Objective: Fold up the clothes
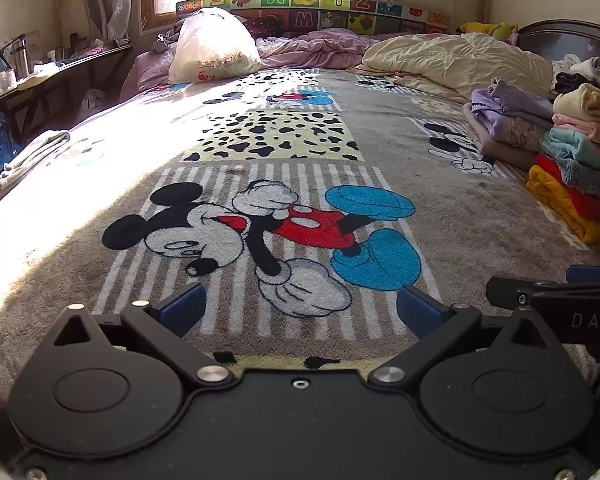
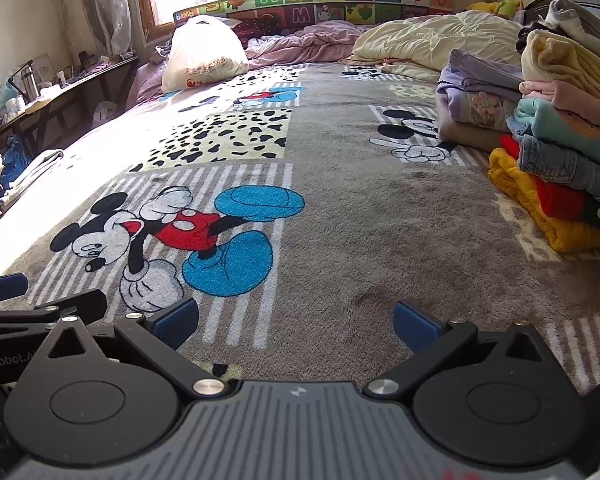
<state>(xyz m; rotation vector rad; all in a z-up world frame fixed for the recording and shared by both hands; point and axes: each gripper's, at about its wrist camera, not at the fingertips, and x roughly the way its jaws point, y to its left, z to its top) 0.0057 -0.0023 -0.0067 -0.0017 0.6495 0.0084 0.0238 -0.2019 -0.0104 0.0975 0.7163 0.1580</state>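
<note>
A big grey Mickey Mouse blanket [image 1: 440,216] covers the bed, and everything gets placed against the large Mickey figure [image 1: 236,232] printed on it. Beyond Mickey, at the far end of the bed, a cream quilt [image 1: 456,60] lies rumpled beside a bunched pink sheet [image 1: 320,46], with a stuffed white plastic bag [image 1: 212,46] sitting further left, in front of a colourful alphabet headboard [image 1: 308,10]. Well off to Mickey's right sits the task's own stack of folded clothes [image 2: 560,148]: a yellow knit at the bottom, red above it, then denim, teal, pink and pale yellow on top. Just behind it is a second, lower pile of lilac garments [image 2: 476,92]. Far to Mickey's left, at the sunlit blanket edge, lies a pale folded towel [image 1: 32,152]; beyond that is a dark side table [image 1: 56,76] crowded with bottles.

Down front now: the left gripper [image 1: 300,310] hovers just in front of Mickey's white glove, blue-padded jaws spread wide, nothing between them. The right gripper [image 2: 296,326] hangs beside it over plain grey pile to the right of Mickey's blue shoes, jaws equally wide apart and empty. Each one shows at the edge of the other's view.
</note>
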